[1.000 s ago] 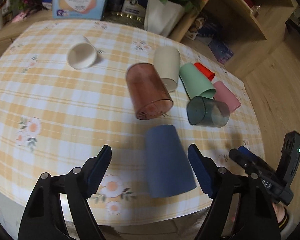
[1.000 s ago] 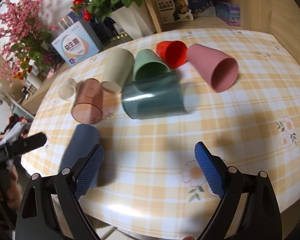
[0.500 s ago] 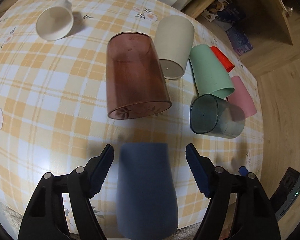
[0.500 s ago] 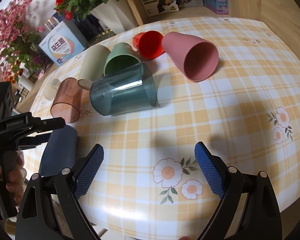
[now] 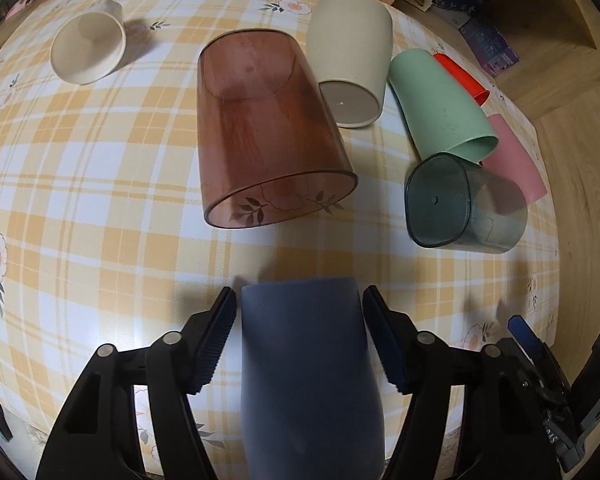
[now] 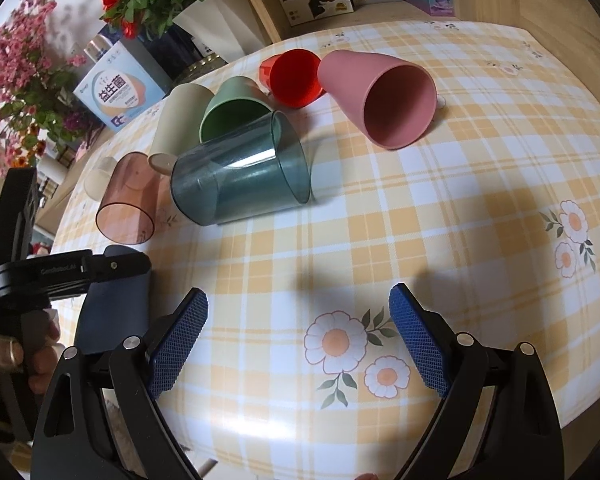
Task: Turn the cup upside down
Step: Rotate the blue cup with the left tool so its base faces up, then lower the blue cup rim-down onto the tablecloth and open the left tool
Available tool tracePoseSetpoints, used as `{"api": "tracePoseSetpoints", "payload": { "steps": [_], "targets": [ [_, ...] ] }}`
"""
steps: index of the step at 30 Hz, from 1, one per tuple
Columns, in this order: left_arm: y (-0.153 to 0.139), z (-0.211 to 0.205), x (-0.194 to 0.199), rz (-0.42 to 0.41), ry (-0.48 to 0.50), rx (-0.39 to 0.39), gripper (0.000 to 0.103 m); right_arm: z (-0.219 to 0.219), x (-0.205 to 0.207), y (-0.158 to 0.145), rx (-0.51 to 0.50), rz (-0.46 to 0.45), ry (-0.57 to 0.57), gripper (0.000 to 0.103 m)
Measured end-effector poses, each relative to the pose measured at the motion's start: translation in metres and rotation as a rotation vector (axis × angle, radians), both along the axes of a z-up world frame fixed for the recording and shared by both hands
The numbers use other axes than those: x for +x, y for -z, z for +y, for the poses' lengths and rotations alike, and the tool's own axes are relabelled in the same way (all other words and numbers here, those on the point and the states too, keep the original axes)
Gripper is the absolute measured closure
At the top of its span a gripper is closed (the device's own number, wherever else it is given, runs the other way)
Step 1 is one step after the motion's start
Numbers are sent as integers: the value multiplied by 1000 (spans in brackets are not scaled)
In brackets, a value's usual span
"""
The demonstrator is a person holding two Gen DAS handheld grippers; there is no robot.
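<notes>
A dark blue cup [image 5: 308, 368] lies on its side near the table's front edge, its base pointing away from me. My left gripper [image 5: 300, 340] straddles it, its jaws close on both sides of the cup with thin gaps showing. The blue cup also shows in the right wrist view [image 6: 112, 312], partly hidden by the left gripper [image 6: 72, 272]. My right gripper [image 6: 298, 344] is open and empty above the tablecloth [image 6: 480, 208].
Several cups lie on their sides: brown transparent [image 5: 260, 128], beige [image 5: 350, 56], green [image 5: 440, 104], red [image 5: 462, 80], pink [image 5: 516, 160], teal transparent [image 5: 460, 204], small cream [image 5: 88, 52]. Flowers, boxes and a shelf stand behind the table.
My left gripper has moved forward over the blue cup and its jaws have narrowed around it. My right gripper has shifted slightly closer to the table.
</notes>
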State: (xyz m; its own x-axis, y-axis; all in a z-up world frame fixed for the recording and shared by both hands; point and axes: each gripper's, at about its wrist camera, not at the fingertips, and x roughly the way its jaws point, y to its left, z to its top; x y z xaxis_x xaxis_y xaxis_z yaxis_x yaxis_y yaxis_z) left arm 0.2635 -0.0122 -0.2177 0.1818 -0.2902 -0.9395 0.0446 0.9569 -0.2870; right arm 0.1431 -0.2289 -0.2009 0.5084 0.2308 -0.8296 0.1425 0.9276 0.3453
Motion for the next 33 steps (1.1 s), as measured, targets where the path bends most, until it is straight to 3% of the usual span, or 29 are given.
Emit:
{"api": "tracePoseSetpoints", "payload": {
  "steps": [7, 15, 24, 33],
  "targets": [
    [0, -4, -7, -10, 38, -10, 47, 1, -3, -2, -3, 0, 5, 14],
    [-23, 20, -43, -152, 67, -6, 48, 2, -5, -3, 1, -1, 3, 14],
    [-50, 75, -86, -319, -32, 26, 48, 16, -7, -4, -9, -2, -26, 14],
    [-78, 131, -95, -432, -109, 69, 49, 30, -8, -3, -25, 10, -62, 14]
  ]
}}
